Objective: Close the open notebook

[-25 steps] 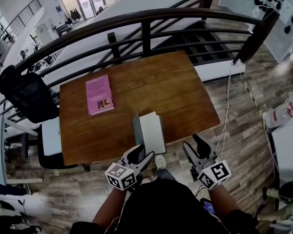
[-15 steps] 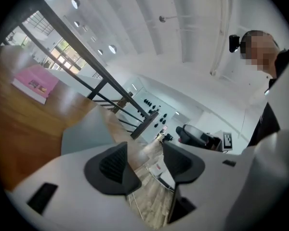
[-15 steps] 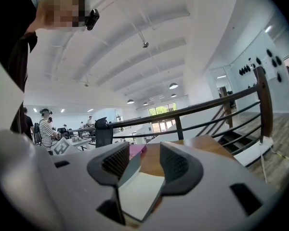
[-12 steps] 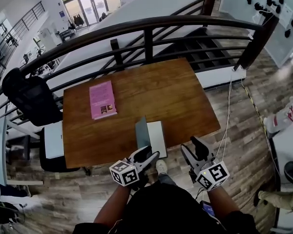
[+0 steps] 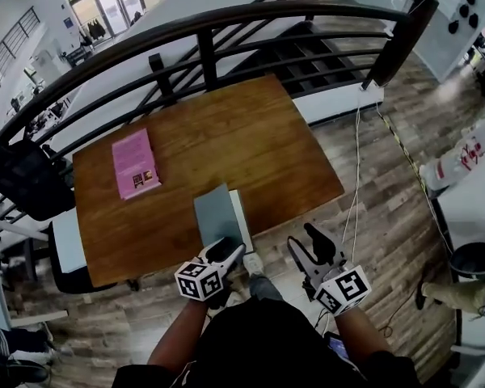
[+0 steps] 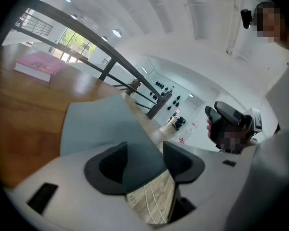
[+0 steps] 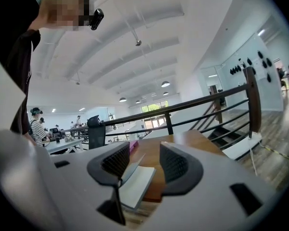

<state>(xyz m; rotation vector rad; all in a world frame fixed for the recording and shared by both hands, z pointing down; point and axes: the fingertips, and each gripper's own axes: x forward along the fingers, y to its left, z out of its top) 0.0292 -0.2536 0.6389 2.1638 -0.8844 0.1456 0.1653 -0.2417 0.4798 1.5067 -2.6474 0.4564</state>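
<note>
Brown wooden table (image 5: 250, 136) by a black railing (image 5: 226, 18), plank floor (image 5: 380, 176) around it. A pink book (image 5: 136, 163) lies far ahead-left of both grippers.

Left gripper (image 5: 229, 252): fingers (image 6: 111, 165) spread wide. The grey cover (image 6: 101, 129) of the notebook (image 5: 217, 215) runs between them, not pinched.

Right gripper (image 5: 304, 239): fingers (image 7: 116, 160) spread, nothing between them; notebook ahead-left.

Notebook at the table's near edge, long axis pointing away from the left fingertips. Cover slants over the white pages (image 5: 241, 217), not flat.

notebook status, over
Grey-covered notebook ajar, cover tilted over white pages. Left gripper open, cover's edge between jaws; right gripper open, empty. Pink book well clear.
</note>
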